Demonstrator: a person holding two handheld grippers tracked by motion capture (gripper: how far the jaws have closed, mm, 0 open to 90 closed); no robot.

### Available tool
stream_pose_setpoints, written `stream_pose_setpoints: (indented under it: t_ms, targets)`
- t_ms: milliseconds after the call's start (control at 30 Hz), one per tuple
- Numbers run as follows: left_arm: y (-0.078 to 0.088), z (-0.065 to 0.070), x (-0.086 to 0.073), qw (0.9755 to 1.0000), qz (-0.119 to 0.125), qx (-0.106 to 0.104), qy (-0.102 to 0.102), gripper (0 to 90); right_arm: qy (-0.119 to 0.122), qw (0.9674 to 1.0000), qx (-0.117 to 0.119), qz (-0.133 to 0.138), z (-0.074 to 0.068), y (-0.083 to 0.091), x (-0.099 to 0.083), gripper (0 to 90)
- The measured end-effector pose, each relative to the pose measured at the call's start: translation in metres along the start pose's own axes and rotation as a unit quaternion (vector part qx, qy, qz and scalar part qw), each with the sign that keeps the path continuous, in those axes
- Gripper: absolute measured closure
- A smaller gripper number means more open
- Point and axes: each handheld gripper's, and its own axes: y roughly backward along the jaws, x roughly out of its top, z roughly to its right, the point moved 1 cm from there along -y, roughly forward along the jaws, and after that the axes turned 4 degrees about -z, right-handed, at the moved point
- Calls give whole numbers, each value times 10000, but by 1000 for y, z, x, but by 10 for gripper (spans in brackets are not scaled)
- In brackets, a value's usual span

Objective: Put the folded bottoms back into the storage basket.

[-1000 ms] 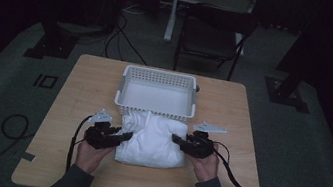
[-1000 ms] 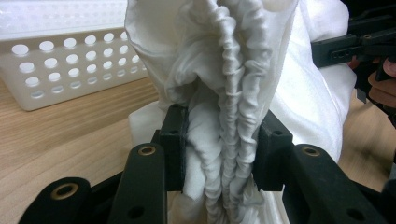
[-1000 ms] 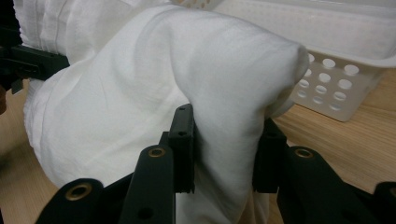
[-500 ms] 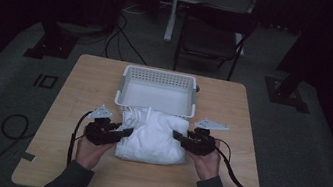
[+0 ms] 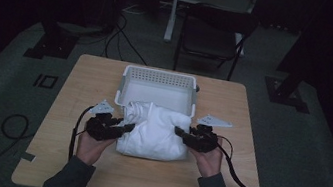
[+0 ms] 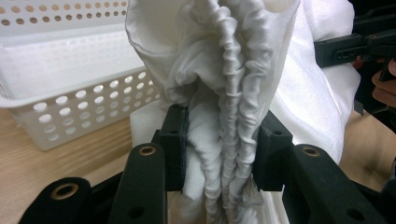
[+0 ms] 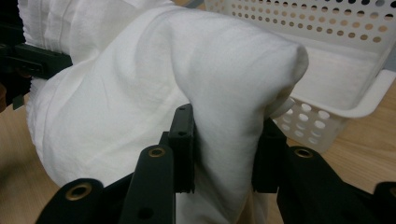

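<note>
Between the two claws, just in front of the white basket [image 5: 157,88], a folded white cloth [image 5: 153,132] hangs gathered. The left claw [image 6: 222,142] pinches its bunched edge; the right claw [image 7: 224,149] pinches a thick fold. Likely soft, light, saggy: hold both sides.

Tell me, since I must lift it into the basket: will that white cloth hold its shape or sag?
Probably sag: the white cloth bunches into soft folds between the left gripper jaws. Likely light, as it drapes loosely. It may catch on the basket rim it already overlaps.
</note>
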Motion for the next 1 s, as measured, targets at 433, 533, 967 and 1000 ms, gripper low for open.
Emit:
stream_pose_setpoints:
  t_ms: [433, 533, 967, 1000]
  targets:
    - [-1, -1, 16, 9999, 30, 34, -90, 624, 41, 9999, -61, 99, 4, 4, 12, 673]
    - [-1, -1, 19, 9999, 61, 42, -93, 624, 51, 9999, -91, 109, 5, 5, 16, 674]
    - [4, -5, 34, 9997, 186, 21, -125, 624, 156, 9995, -146, 235, 5, 11, 33, 674]
    - [4, -5, 35, 9997, 200, 35, -127, 625, 164, 9995, -151, 240, 5, 11, 34, 674]
